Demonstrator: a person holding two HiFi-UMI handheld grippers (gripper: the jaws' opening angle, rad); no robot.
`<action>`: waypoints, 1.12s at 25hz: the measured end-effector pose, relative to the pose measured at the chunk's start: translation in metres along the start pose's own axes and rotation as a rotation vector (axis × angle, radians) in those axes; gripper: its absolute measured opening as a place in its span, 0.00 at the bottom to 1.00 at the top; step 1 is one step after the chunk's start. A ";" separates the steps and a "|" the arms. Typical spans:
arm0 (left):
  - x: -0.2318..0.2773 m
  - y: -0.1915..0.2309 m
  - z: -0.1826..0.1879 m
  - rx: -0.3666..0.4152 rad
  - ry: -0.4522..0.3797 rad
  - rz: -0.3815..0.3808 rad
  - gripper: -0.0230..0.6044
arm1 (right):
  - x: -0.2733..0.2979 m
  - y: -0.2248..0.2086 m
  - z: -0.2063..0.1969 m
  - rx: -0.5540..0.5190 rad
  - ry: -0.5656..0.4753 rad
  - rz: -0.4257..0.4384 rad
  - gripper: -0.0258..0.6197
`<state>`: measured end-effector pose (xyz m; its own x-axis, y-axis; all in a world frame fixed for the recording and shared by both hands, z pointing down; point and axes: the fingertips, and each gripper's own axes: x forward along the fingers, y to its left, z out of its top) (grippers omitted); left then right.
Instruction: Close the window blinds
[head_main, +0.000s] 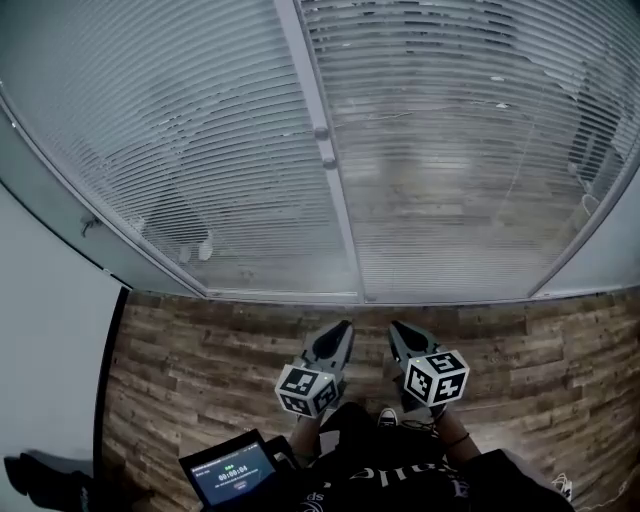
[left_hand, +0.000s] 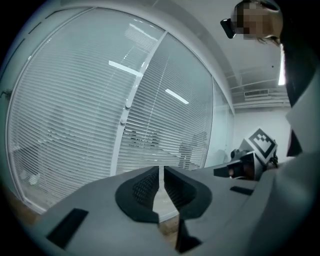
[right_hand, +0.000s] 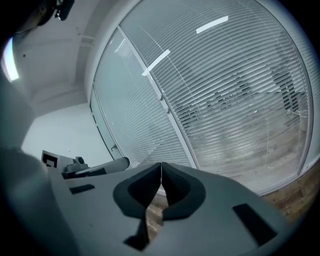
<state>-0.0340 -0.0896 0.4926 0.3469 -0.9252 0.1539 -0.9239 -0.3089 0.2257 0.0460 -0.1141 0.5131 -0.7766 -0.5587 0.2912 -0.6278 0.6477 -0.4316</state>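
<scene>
Window blinds (head_main: 190, 150) — thin horizontal slats, left tongs (left_hand: 161, 175) and right tongs (right_hand: 160, 172) together, empty — wood-grain floor (head_main: 200, 350)

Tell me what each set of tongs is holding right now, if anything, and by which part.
Nothing. The left tongs and right tongs are both shut and empty, short of the blinds.

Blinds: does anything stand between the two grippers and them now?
Nothing visible does. The left gripper and right gripper, both shut and empty, are held low; only wood floor lies between them and the blinds. Reflections suggest glass may cover the slats; two knobs sit on the frame post.
</scene>
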 end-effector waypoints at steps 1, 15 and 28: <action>0.005 0.007 0.001 0.009 0.011 0.002 0.08 | 0.006 -0.005 0.002 0.007 0.002 -0.005 0.07; 0.143 0.138 0.093 0.024 -0.079 -0.003 0.08 | 0.126 -0.057 0.086 0.007 -0.047 -0.093 0.07; 0.275 0.225 0.173 -0.328 -0.194 0.064 0.31 | 0.193 -0.101 0.123 0.050 -0.073 -0.242 0.07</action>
<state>-0.1743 -0.4514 0.4194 0.2242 -0.9745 -0.0005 -0.8312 -0.1915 0.5220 -0.0337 -0.3510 0.5077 -0.5968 -0.7317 0.3293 -0.7902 0.4648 -0.3993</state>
